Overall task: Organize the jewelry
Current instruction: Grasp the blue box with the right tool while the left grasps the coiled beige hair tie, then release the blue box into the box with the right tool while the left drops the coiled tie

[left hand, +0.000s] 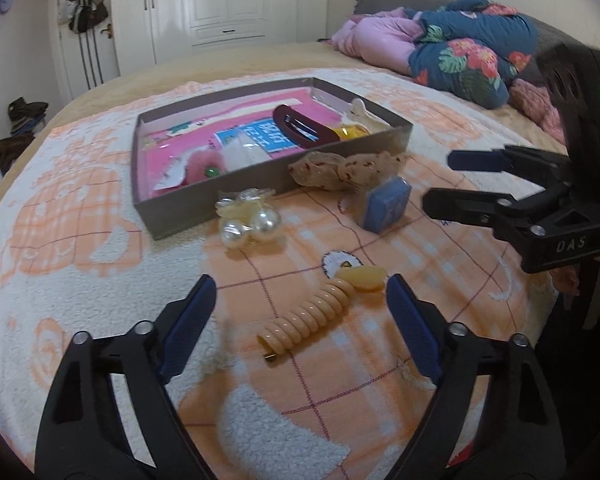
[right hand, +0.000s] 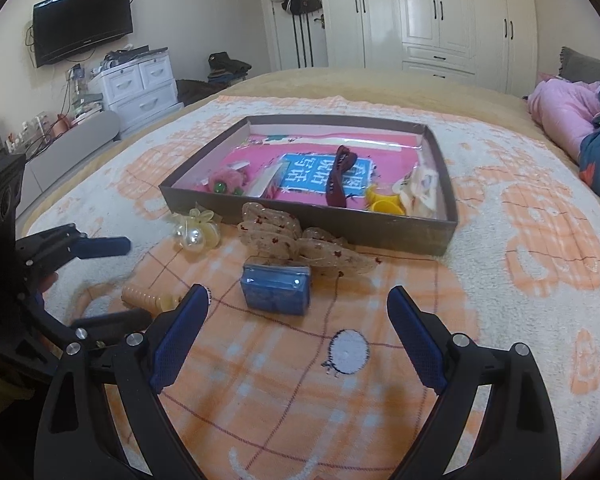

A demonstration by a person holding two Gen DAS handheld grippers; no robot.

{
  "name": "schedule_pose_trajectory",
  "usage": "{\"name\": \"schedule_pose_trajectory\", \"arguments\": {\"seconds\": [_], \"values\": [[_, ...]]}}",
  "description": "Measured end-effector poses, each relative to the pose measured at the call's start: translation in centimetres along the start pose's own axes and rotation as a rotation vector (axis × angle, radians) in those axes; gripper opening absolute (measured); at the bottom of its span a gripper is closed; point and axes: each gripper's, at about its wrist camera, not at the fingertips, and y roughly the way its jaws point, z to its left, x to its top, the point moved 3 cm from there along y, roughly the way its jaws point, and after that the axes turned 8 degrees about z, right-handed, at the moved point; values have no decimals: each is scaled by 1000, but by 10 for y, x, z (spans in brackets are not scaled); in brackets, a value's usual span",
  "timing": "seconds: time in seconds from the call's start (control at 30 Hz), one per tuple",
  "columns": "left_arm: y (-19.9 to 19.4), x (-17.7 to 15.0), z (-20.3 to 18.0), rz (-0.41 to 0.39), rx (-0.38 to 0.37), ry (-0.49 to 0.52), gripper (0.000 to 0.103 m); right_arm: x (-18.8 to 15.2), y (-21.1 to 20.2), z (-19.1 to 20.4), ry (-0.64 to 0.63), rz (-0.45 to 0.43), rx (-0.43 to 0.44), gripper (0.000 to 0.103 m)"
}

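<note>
Sitting on a fuzzy orange-and-white plaid blanket (left hand: 80,240) are the loose pieces that have yet to be sorted into the shallow grey cardboard tray (left hand: 204,216), and a few clips and a pink pom-pom can already be seen inside it.

Going left to right in the left wrist view: a cream flower clip with big faux pearls (left hand: 249,220) is parked just beside the tray's near wall. It'd probably be light but slippery on those round beads, so the flat clip body would be the safer bit to pinch.

Next, a peach ribbed spiral hair tie with a smooth amber end piece (left hand: 312,316) is lying right between the fingers of the left gripper (left hand: 300,312), which is spread wide and holding nothing. It's likely to be springy and squishy, so a grab across the middle of the coil is what's called for.

Further right, a sheer beige scrunchie dotted with red (left hand: 340,168) is touching the tray wall; soft stuff, can be grabbed anywhere. A small blue boxy case (left hand: 388,204) is propped near it, stiff looking, best taken across its flat sides.

The right gripper (right hand: 300,320) is also spread open and empty, pointed toward that blue case.
</note>
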Motion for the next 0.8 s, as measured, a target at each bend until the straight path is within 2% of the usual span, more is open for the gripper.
{"name": "schedule_pose_trajectory", "arguments": {"seconds": [0.07,0.27,0.37,0.43,0.5,0.57,0.67,0.73,0.8], "values": [[4,-1,-6,12,5,28,70,2,8,1,7,23,5,88],[18,-4,-13,58,-3,63,57,6,26,5,14,70,32,73],[20,-4,-12,68,-24,60,46,9,36,6,28,90,39,63],[21,-5,-13,75,-40,58,34,10,43,7,39,101,49,55],[22,-6,-14,85,-40,59,33,11,48,9,41,111,54,44],[23,-6,-15,91,-50,57,28,9,50,11,31,111,45,43],[22,-6,-15,92,-58,50,27,7,47,12,21,103,43,43],[20,-5,-17,84,-70,47,15,5,44,10,20,97,37,43],[19,-5,-20,82,-73,53,12,3,40,7,21,93,30,43]]}}
